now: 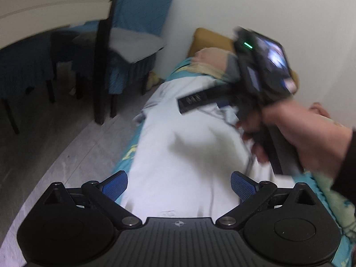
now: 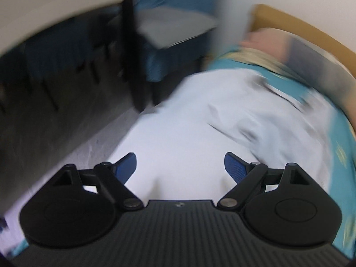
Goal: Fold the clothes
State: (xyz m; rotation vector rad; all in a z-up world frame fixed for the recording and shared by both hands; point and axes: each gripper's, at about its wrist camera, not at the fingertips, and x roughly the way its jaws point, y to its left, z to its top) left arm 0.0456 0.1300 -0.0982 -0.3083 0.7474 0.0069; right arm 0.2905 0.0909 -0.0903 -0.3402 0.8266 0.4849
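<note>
A white garment (image 1: 182, 138) lies spread on a bed with a teal patterned cover (image 1: 329, 191). My left gripper (image 1: 179, 187) is open and empty just above the garment's near part. The right gripper's body (image 1: 262, 73) shows in the left wrist view, held in a hand over the garment's far right side, blurred; its fingertips are not clear there. In the right wrist view my right gripper (image 2: 180, 166) is open and empty above the same garment (image 2: 195, 129), which has creases to the right. That view is motion-blurred.
A pink and grey bundle (image 1: 213, 59) and a mustard pillow (image 1: 211, 37) lie at the bed's far end by the white wall. Dark-legged chairs with blue covers (image 1: 133, 51) and a table (image 1: 44, 13) stand left on the grey floor (image 1: 44, 146).
</note>
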